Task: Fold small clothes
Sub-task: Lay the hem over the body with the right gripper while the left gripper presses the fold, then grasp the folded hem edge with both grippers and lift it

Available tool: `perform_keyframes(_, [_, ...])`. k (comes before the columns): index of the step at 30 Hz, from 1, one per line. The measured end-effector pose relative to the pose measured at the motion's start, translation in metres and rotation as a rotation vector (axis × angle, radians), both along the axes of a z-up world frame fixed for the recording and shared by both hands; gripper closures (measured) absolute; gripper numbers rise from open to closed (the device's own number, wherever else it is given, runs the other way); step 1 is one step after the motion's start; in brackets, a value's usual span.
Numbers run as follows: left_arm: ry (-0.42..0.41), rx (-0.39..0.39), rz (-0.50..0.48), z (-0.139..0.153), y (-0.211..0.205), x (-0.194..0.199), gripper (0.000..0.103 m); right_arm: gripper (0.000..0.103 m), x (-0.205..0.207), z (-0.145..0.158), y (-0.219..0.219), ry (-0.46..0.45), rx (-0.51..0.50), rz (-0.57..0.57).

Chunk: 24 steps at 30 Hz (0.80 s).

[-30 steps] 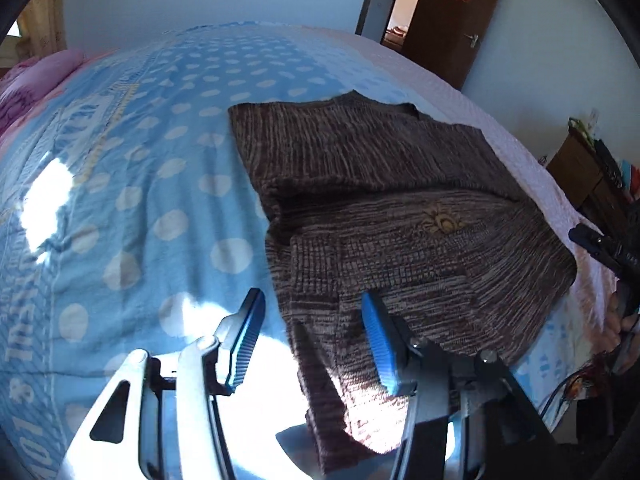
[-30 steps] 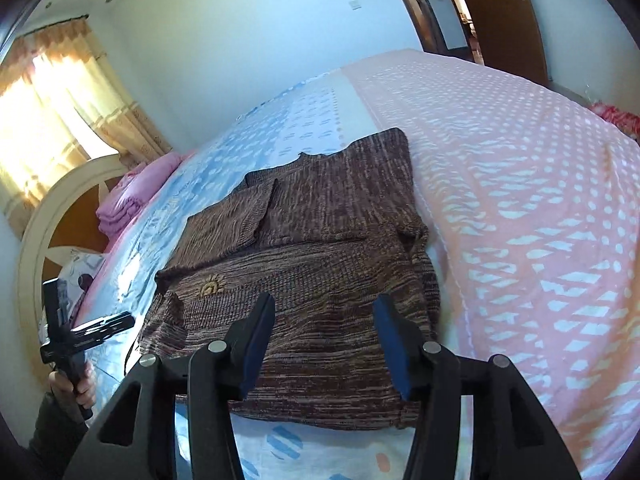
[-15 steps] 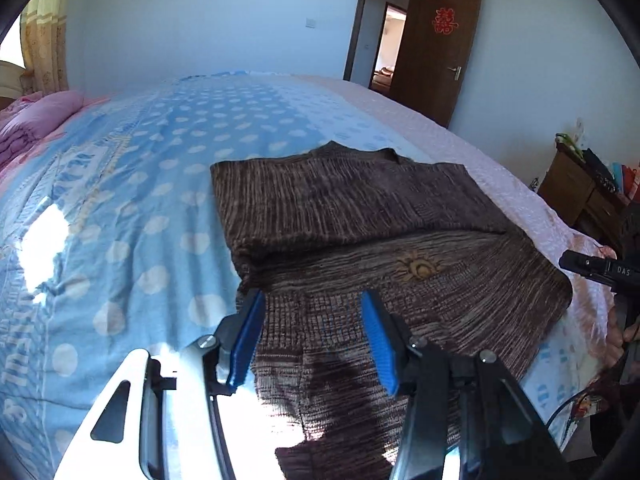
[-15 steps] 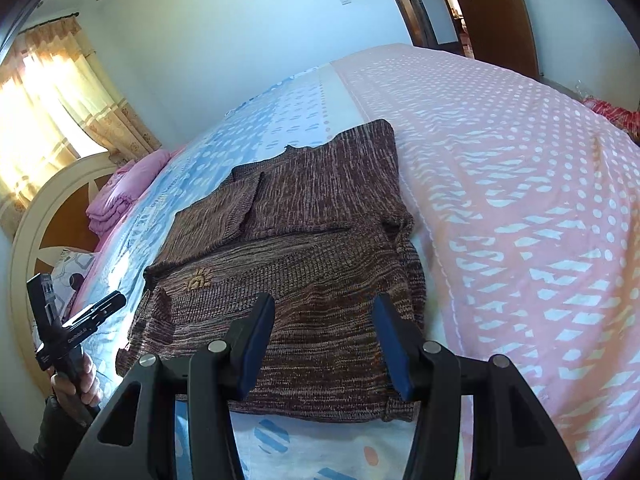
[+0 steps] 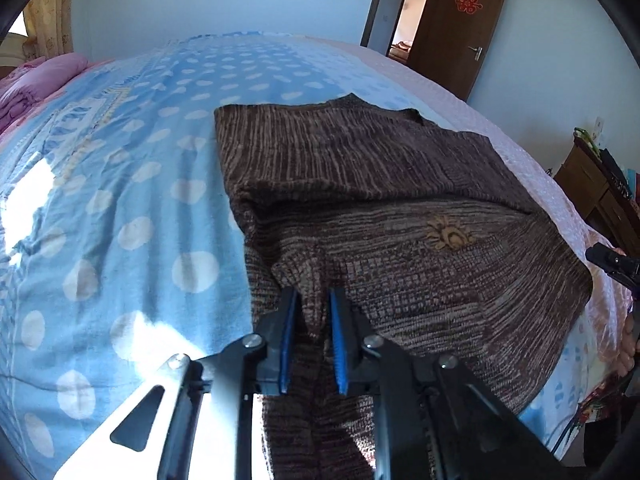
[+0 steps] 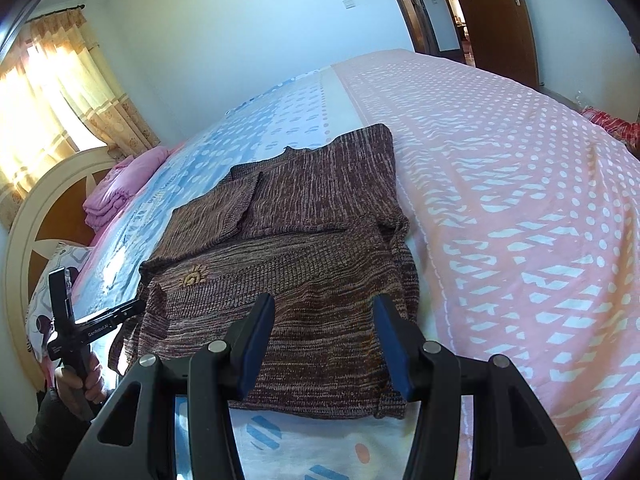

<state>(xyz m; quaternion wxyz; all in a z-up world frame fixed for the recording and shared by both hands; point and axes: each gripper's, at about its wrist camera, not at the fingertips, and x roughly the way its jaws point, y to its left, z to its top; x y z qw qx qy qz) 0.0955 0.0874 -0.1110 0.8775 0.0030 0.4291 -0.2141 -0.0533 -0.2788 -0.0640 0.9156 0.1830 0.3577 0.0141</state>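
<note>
A brown striped knit sweater (image 5: 400,208) with a small sun motif lies partly folded on the bed; it also shows in the right wrist view (image 6: 304,248). My left gripper (image 5: 311,304) is shut on the sweater's near left edge, with a fold of knit bunched between the blue pads. In the right wrist view the left gripper (image 6: 132,306) shows at the sweater's left edge. My right gripper (image 6: 322,308) is open and empty, just above the sweater's near hem. Its tip (image 5: 608,260) shows at the right edge of the left wrist view.
The bed has a blue dotted cover (image 5: 120,200) on one side and a pink patterned cover (image 6: 520,200) on the other. Folded pink bedding (image 6: 116,192) lies by the headboard. A wooden cabinet (image 5: 600,192) stands at the right, a brown door (image 5: 460,20) behind.
My left gripper has moved onto the sweater's near left edge and closed on it, bunching the knit. My right gripper has stayed open and nearly still.
</note>
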Motion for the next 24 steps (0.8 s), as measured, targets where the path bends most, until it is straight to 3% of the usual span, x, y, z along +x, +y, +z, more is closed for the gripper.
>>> perform_keyframes(6, [0.002, 0.020, 0.029, -0.002, -0.004, 0.003, 0.079, 0.050, 0.003, 0.004, 0.002, -0.007, -0.066, 0.002])
perform_keyframes(10, [-0.006, -0.005, 0.043, -0.001, -0.003, 0.003, 0.089, 0.050, 0.016, 0.010, 0.006, -0.004, -0.170, 0.038])
perform_keyframes(15, [-0.014, 0.003, 0.051, -0.002, -0.006, 0.002, 0.089, 0.050, 0.047, -0.002, 0.017, 0.041, -0.262, 0.102])
perform_keyframes(19, [0.009, -0.003, 0.065, -0.003, -0.004, 0.008, 0.077, 0.050, 0.076, -0.025, 0.019, 0.109, -0.341, 0.062])
perform_keyframes(22, [-0.003, 0.016, 0.069, -0.003, -0.008, 0.008, 0.076, 0.050, 0.084, -0.035, 0.018, 0.112, -0.320, 0.099])
perform_keyframes(23, [-0.013, 0.025, 0.067, -0.004, -0.009, 0.008, 0.078, 0.058, 0.083, -0.035, 0.019, 0.102, -0.333, 0.101])
perform_keyframes(24, [-0.020, 0.029, 0.064, -0.004, -0.010, 0.006, 0.080, 0.085, 0.083, -0.035, 0.020, 0.104, -0.341, 0.111])
